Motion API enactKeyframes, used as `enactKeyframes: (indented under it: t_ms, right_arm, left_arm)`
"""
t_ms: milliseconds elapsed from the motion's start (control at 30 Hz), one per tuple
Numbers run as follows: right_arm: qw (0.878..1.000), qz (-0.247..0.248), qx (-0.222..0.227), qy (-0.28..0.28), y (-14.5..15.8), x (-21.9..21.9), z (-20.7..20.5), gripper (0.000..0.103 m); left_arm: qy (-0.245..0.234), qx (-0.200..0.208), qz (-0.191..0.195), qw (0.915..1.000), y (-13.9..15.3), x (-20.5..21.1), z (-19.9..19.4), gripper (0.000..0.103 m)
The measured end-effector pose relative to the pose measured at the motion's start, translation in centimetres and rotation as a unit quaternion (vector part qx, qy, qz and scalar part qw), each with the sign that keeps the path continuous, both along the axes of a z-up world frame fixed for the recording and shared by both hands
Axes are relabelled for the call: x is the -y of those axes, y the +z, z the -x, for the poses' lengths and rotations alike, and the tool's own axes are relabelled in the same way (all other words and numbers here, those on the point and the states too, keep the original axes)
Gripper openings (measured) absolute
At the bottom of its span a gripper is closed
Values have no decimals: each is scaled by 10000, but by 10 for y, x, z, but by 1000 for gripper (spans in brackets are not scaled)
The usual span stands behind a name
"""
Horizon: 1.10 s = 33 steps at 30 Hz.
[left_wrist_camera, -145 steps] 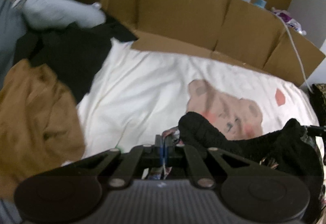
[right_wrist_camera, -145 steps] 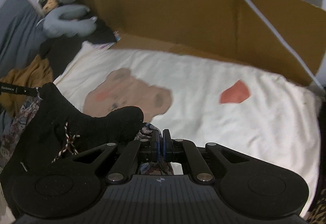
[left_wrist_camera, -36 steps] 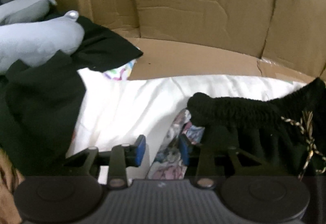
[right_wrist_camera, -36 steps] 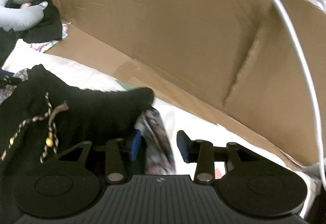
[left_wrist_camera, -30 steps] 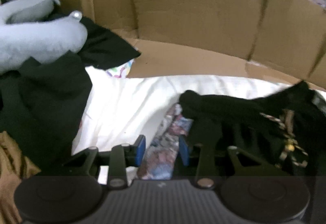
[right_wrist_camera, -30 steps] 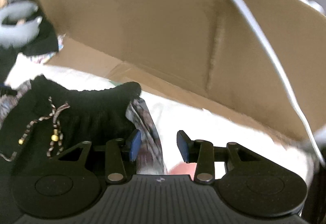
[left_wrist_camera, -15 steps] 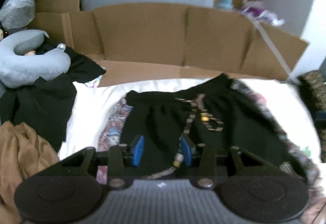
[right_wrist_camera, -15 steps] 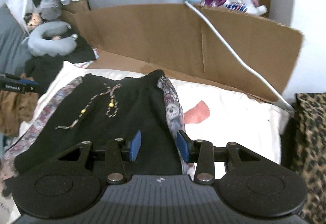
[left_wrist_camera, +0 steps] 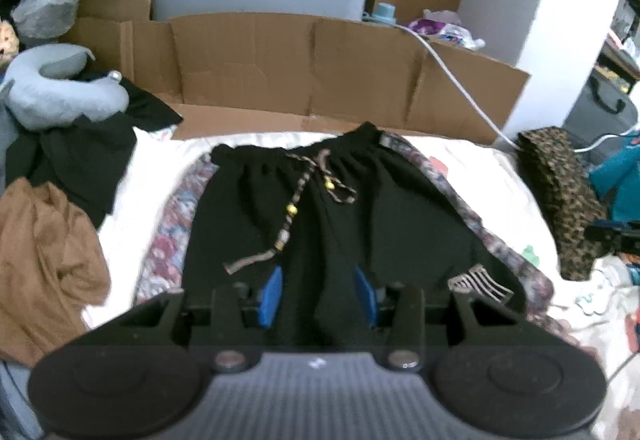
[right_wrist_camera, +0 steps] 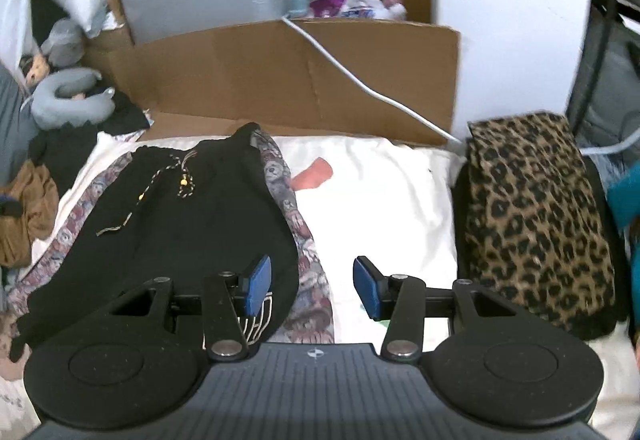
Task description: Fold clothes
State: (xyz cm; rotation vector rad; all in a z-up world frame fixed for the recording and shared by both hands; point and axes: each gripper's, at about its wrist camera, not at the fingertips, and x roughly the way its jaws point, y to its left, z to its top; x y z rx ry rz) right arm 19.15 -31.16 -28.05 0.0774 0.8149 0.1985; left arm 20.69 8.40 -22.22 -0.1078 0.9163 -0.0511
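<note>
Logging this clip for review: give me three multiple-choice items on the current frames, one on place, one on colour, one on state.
1. Where does the leopard-print cloth lie relative to the black shorts?
A. to their right
B. on top of them
C. to their left

2. What colour are the beads on the drawstring?
A. red
B. yellow
C. white

3. How do the fingers of the right gripper stand?
A. shut on the shorts
B. shut on nothing
C. open, holding nothing

Answers: 1 A, the right wrist view shows bare white bedding between them. 2 B, two yellow beads show against the black cloth. 3 C, a wide gap parts the blue pads, with nothing between them.
</note>
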Motion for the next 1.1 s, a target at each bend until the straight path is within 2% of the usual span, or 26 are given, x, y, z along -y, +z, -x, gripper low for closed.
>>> enactKeyframes:
  t_ms: [167,233,367,600,667,833,900,967,1033,1100]
  right_arm:
    - [9996,-25,-221,-152,-15,9,9,53]
    - [9992,-66,-343,-172,-24,10,11,53]
    - [9983,-40,-557,-169,-42,9,13,53]
    - [9975,-13,-711,-26,-56,0,14,53]
    - [9972,-18,-751,-7,-59,-1,14,53]
    - [9956,-56,-928,-92,-72,4,14,53]
    - [9947,-84,-1010,-158,-79,7,13,53]
    - [9937,-78,-1102,-186,-88,10,13,53]
    - [9924,-80,-1211,-219,-98,13,14,53]
    - [9908,-102,-1325,-247,-109,15,14,53]
  left_arm:
    - [-373,-169,507,9979,-18,14,28,44]
    - [-423,-391,796,9952,-35,15,35,44]
    - [-516,-782,835,9921,-64,25,47,42]
    - [-692,-1084,816,9883,-108,42,56,42]
    - [-509,-1060,663,9908,-119,44,55,43]
    - [-340,-957,648,9927,-129,43,48,46]
    - [-275,-916,644,9933,-133,42,45,53]
    - [-209,-874,641,9939,-137,41,42,54]
    - [-144,-832,637,9944,-141,41,39,62]
    - [-78,-791,633,9948,-146,40,36,64]
